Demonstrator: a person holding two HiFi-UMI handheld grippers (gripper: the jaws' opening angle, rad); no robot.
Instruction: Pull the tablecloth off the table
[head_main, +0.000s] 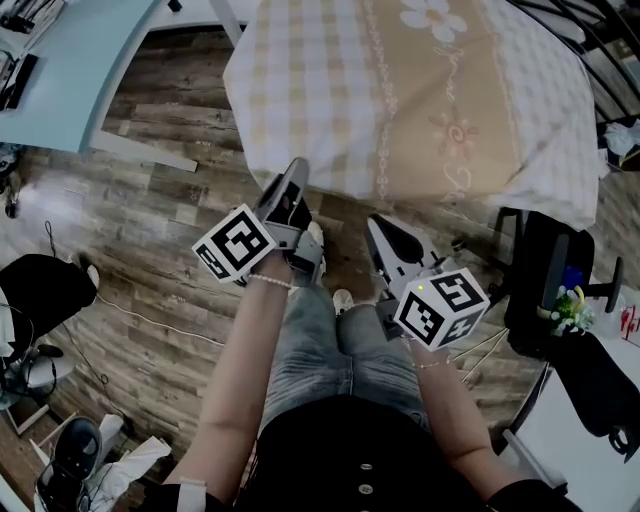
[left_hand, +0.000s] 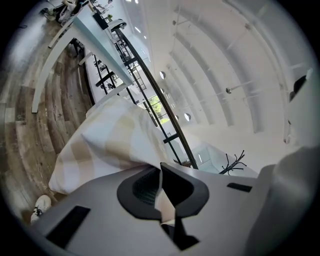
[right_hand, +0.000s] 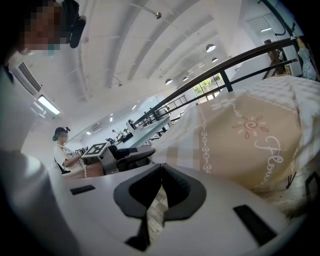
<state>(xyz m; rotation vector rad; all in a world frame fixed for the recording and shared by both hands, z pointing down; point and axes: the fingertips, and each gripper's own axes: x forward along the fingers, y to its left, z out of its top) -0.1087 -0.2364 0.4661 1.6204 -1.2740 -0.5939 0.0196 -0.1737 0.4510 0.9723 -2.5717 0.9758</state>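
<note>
Over the table's near edge, seen from my head camera, the checked cream-and-beige tablecloth (head_main: 400, 90) with flower prints hangs toward the wooden floor (head_main: 150, 250), covering the table completely. My left claw (head_main: 296, 172) meets the hanging hem near its left corner. My right claw (head_main: 380, 228) sits just beside the hem, further right.

From the left claw's camera, both jaws are pressed together on a thin fold of the cloth, which spreads away beyond them.

From the right claw's camera, the jaws are likewise clamped on a strip of checked cloth, with the beige flowered panel rising just beyond.
</note>
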